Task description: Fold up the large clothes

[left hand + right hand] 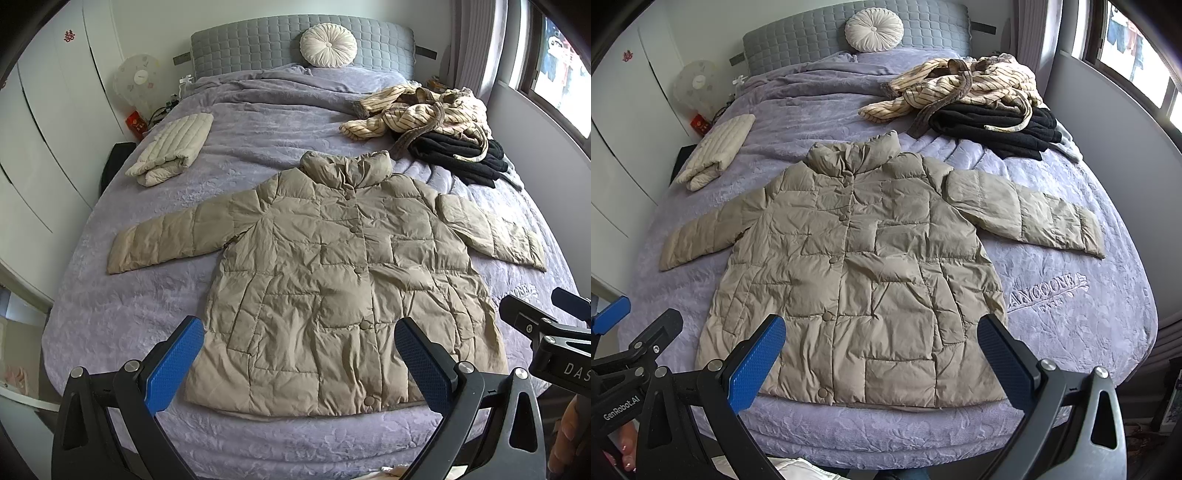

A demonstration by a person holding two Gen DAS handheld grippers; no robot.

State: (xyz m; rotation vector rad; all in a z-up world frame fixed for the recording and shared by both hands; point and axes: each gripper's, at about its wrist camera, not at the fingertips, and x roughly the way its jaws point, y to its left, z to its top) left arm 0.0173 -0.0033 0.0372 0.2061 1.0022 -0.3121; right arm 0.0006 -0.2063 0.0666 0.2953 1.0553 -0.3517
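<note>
Both grippers, left (299,358) and right (881,354), are being held spread apart, empty, above a flattened khaki puffer coat (332,280) on the bed (258,125).

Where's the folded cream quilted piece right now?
The folded cream piece lies on the bed's far left side in both views, left of the spread puffer jacket, near the fan.

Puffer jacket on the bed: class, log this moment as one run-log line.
puffer jacket: flat, buttoned, sleeves spread, unfolded | left gripper: jaws open, empty | right gripper: jaws open, empty | bed: folded cream garment aside
</note>
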